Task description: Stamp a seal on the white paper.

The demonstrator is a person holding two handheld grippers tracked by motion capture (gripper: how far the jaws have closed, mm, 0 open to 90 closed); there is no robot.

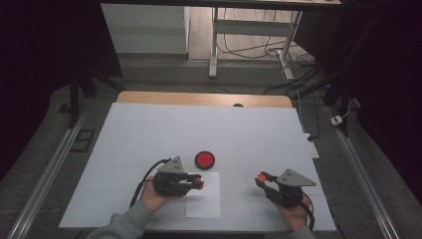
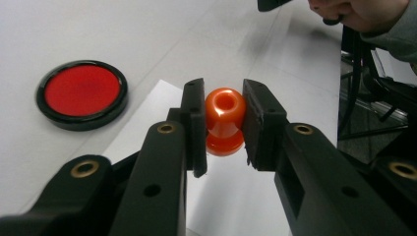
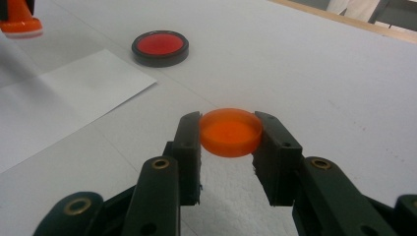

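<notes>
Orange stamp point(image 2: 224, 120) sits pinched between the jaws of the left gripper point(image 1: 197, 181), which are closed onto its rounded knob; it hangs over the white sheet of paper point(image 1: 205, 201), whether touching I cannot tell. That hand lies low with the palm under the tool, jaws pointing across toward the other hand. Ahead and to its left rests the red ink pad point(image 2: 81, 93). The right gripper point(image 1: 262, 178) points forward and inward, hand cupped beneath it, jaws clamped on the rim of an orange cap point(image 3: 230, 131) above the white table point(image 1: 259, 134)
</notes>
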